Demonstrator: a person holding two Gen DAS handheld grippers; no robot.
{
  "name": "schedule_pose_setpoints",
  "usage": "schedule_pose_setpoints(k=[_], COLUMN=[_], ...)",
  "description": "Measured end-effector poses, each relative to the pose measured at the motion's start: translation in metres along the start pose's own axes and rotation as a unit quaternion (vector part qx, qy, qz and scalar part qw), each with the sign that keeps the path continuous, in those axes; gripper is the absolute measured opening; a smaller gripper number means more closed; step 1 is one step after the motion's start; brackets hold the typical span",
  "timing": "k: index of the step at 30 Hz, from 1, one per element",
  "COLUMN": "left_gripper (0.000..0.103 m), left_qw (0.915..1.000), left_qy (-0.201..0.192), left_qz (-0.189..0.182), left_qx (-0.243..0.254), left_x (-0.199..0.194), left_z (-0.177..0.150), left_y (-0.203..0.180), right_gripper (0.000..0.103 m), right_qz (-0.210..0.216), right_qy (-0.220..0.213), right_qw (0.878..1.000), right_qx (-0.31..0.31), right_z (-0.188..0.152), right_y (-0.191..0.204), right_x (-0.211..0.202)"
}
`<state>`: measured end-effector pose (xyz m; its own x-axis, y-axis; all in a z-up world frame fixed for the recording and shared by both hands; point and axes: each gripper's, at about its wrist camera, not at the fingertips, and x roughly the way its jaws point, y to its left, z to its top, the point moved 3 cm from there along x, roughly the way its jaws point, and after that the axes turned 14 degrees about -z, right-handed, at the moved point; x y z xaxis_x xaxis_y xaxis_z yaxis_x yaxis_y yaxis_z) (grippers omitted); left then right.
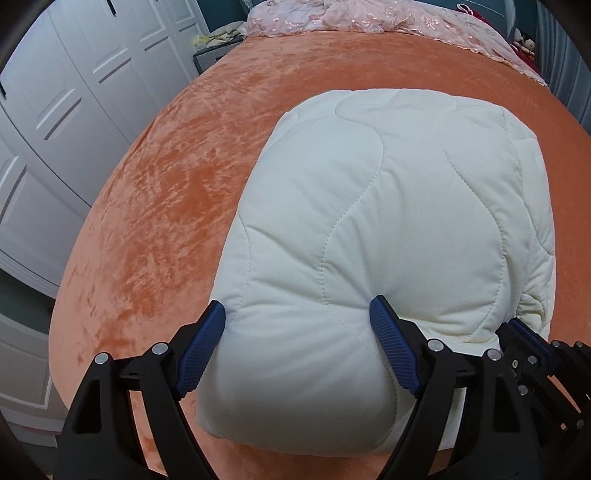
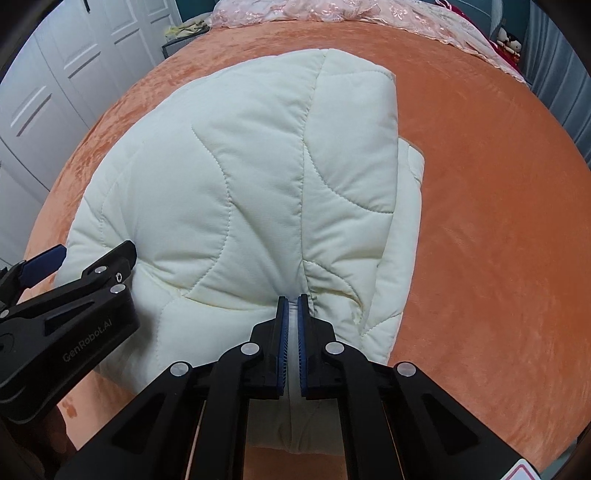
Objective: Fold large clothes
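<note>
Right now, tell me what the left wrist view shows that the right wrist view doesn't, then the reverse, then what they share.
Only the left wrist view: the left gripper head-on, blue pads wide apart, straddling the near bulge of the cream quilted garment.

Only the right wrist view: the right gripper shut, pinching a fold of the garment, and a seam running up its right side.

Both: the garment folded on the orange bedspread, the white wardrobe doors, the pink lace fabric at the far end.

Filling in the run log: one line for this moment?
left gripper: open, astride quilt edge | right gripper: shut on quilt fold | quilt: folded on orange bedspread
</note>
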<state>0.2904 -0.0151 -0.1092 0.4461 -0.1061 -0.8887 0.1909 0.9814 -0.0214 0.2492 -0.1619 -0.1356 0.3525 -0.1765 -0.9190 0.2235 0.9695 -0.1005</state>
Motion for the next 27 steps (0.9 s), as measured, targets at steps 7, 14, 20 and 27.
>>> schedule_pose_setpoints(k=[7, 14, 20, 27], left_gripper=[0.086, 0.087, 0.087, 0.085], left_qw=[0.9999, 0.9999, 0.9995, 0.9976], left_qy=[-0.011, -0.011, -0.026, -0.065], left_qz=[0.012, 0.003, -0.015, -0.02], left_qx=[0.002, -0.008, -0.008, -0.015], left_x=[0.016, 0.027, 0.006, -0.06], left_z=[-0.003, -0.003, -0.001, -0.038], left_y=[-0.002, 0.001, 0.005, 0.002], right_gripper=[0.0, 0.0, 0.005, 0.043], right_qz=[0.052, 0.058, 0.05, -0.006], right_qy=[0.02, 0.023, -0.013, -0.093], right_qw=[0.998, 0.997, 0.997, 0.994], right_qx=[0.032, 0.041, 0.063, 0.049], right_z=[0.001, 0.006, -0.002, -0.053], right_y=[-0.011, -0.015, -0.026, -0.036], right_x=[0.015, 0.025, -0.024, -0.099])
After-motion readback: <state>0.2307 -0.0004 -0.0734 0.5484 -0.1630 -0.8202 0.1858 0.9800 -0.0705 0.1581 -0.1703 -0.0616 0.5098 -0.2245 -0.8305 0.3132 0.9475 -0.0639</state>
